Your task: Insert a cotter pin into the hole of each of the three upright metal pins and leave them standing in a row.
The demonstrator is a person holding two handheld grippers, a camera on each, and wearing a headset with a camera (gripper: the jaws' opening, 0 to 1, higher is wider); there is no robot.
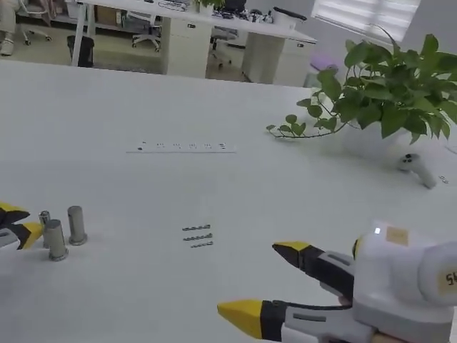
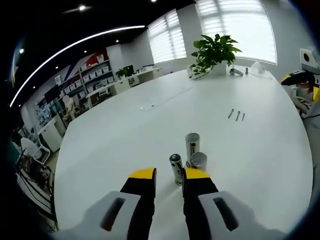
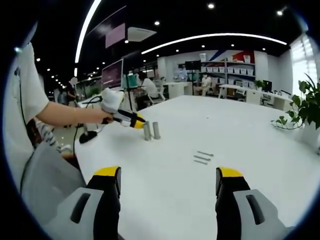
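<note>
Three short grey upright metal pins (image 1: 56, 239) stand clustered near the left edge of the white worktop (image 1: 143, 286), bunched together rather than in a tidy row. The three thin wire cotter pins (image 1: 198, 236) lie flat, side by side, well apart from them toward the middle, so no insertion looks done yet. The left gripper (image 2: 170, 176), black with yellow tips, has its jaws parted and grasping nothing — the slimmest pin stands just beyond the gap, very near one tip. The right gripper (image 1: 264, 280) hovers short of the cotter pins, jaws spread wide and empty. The likely trouble is the crowding: a closing or drifting left jaw could topple a neighbouring pin. The cotter pins, thin and flat against the worktop, may also slip or scatter when pinched.
</note>
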